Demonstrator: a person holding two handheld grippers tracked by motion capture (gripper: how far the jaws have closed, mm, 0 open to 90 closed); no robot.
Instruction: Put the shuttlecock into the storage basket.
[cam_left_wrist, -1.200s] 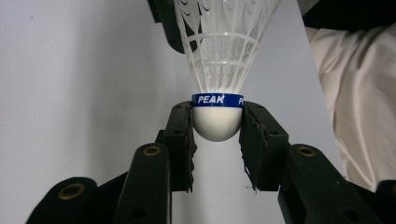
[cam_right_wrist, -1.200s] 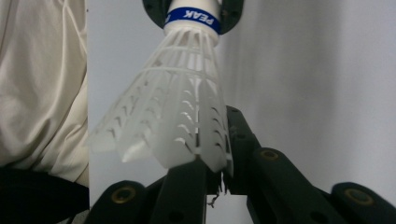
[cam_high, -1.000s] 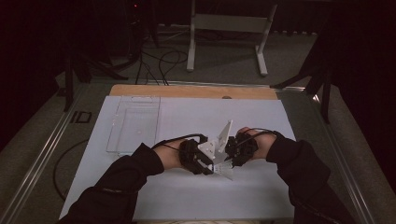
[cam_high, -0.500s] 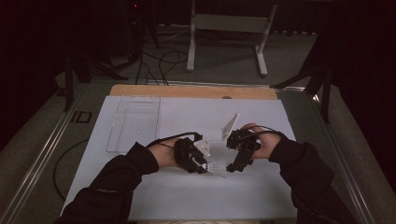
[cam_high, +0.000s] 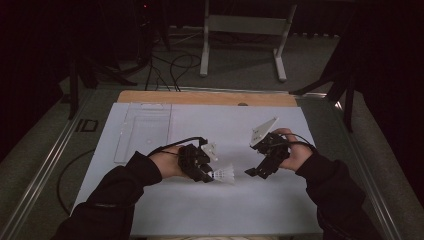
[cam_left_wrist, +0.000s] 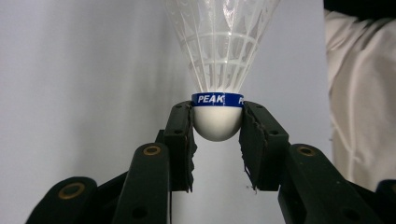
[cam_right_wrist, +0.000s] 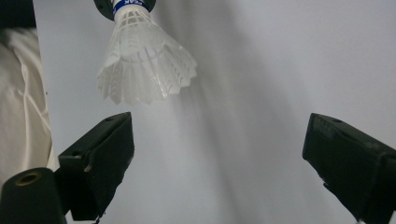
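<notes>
A white plastic shuttlecock (cam_high: 226, 174) with a blue band lies level just above the white sheet, skirt toward the right. My left gripper (cam_high: 209, 175) is shut on its round cork; in the left gripper view the pads (cam_left_wrist: 181, 135) press both sides of the cork below the shuttlecock's skirt (cam_left_wrist: 219, 56). My right gripper (cam_high: 255, 172) stands a short way to the right, open. Its jaws have just been opening and nothing is between them. In the right gripper view the shuttlecock (cam_right_wrist: 144, 65) hangs ahead of the right gripper (cam_right_wrist: 217, 135), apart from both jaws.
A clear plastic tray (cam_high: 145, 130) lies at the back left of the white sheet (cam_high: 200, 210). A wooden board (cam_high: 205, 97) edges the far side. A metal stand (cam_high: 240, 40) is on the floor beyond. Cream cloth (cam_left_wrist: 359, 93) borders the sheet.
The right gripper opened, let go of the shuttlecock's skirt and drew off to the right. The left gripper kept its hold and shifted slightly left.
</notes>
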